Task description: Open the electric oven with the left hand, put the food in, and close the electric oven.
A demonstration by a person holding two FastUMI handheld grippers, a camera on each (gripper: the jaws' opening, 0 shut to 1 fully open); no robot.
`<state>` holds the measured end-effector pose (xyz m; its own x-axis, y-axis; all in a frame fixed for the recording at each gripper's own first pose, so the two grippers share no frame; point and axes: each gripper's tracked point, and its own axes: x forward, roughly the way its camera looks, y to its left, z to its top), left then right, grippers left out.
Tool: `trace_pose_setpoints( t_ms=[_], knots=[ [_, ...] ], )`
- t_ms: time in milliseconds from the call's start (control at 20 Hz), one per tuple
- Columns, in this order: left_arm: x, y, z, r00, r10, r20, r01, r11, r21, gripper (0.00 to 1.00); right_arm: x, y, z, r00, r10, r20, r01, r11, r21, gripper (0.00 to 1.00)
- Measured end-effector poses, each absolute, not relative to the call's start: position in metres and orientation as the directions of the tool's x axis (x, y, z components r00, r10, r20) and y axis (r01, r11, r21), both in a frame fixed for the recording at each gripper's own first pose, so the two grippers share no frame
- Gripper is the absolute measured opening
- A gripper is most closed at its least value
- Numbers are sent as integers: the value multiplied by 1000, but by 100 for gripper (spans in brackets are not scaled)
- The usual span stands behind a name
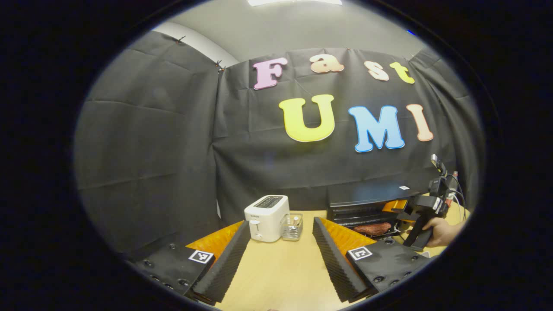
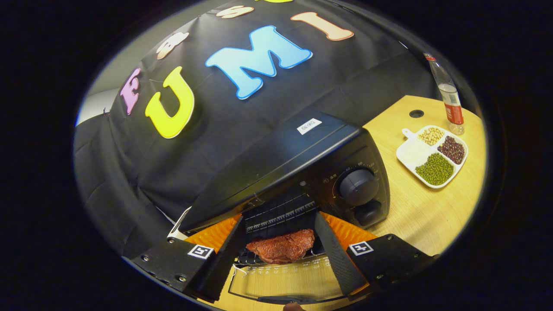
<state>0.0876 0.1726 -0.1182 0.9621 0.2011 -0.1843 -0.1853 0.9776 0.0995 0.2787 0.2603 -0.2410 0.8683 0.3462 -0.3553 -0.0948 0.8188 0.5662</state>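
Between the parted fingers of the right hand-held gripper (image 2: 281, 263), steak (image 2: 281, 247) is seen on the open electric oven (image 2: 302, 172) rack; left hand-held gripper (image 1: 281, 259) is spread, empty.

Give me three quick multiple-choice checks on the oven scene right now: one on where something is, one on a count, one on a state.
1. Where is the meat?
A. on the table by the toaster
B. on the rack inside the oven
C. in the divided dish

2. How many kinds of beans fill the divided dish?
A. two
B. three
C. five

3. How is the oven door?
A. open
B. closed
C. removed and lying on the oven top

Answers:
1 B, the meat lies on the wire rack between the right gripper fingers.
2 B, pale, dark red and green.
3 A, the door lies dropped forward below the rack.
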Motion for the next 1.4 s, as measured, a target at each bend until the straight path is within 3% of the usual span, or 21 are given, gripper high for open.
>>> trace_pose_setpoints(
  t_ms=[300,550,850,1400],
  knots=[
    [105,126,-139,977,77,-198,-66,996,60,91,247,218,-175,916,329,-227,-213,883,419,98],
    [113,73,-188,957,-44,-287,48,999,8,100,208,174,-131,948,285,-141,-240,932,270,98],
    [114,6,-261,896,-164,-413,161,986,-41,100,160,122,-116,973,195,-120,-174,970,172,97],
    [117,-55,-379,736,-205,-645,200,976,-82,98,111,17,-93,994,-58,-89,62,997,44,98]
  ],
)
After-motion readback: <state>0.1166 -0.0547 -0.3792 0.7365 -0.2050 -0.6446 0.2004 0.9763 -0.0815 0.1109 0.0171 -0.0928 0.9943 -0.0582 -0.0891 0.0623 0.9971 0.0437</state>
